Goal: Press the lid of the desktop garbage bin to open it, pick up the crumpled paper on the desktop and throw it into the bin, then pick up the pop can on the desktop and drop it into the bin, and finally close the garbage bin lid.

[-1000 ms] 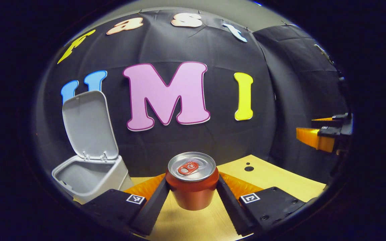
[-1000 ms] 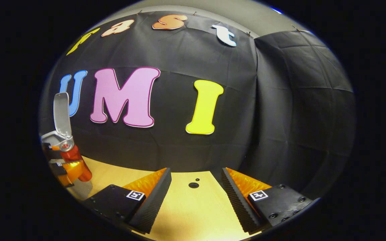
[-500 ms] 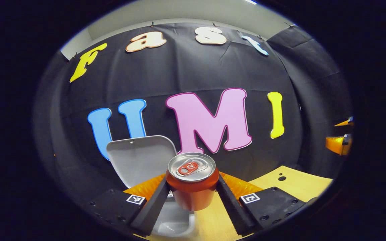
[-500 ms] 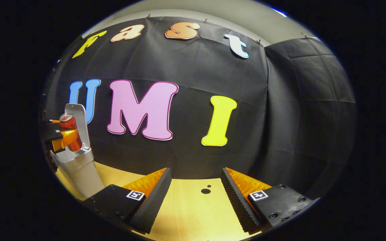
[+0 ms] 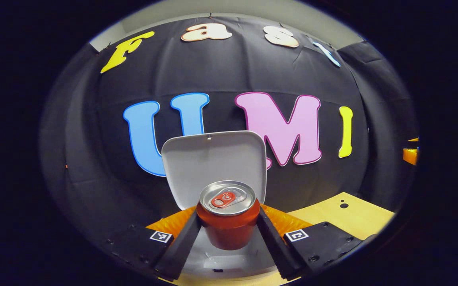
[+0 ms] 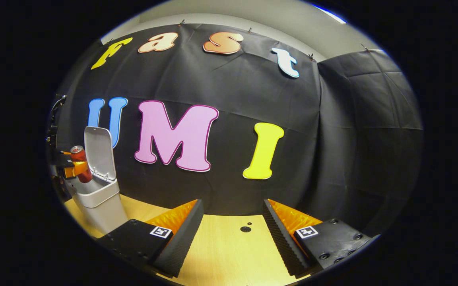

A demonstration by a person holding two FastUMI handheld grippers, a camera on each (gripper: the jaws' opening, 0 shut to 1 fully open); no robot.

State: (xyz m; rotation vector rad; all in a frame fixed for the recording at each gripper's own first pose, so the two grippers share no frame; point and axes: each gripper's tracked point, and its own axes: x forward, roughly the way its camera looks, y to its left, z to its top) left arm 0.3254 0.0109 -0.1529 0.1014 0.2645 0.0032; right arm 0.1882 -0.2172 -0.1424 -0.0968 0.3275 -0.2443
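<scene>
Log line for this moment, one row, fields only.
stage: can drop | left gripper: shut on pop can, upright above open bin | lid: up | right gripper: open, over desktop

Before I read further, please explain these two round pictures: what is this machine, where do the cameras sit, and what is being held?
A person carries one pair of tongs in each hand, and a camera rides on each. In the left gripper view, the left tongs grip a red can above the open grey bin, whose lid stands up behind it. In the right gripper view, the right tongs are open and empty over the wooden table; the bin and can appear far left.
</scene>
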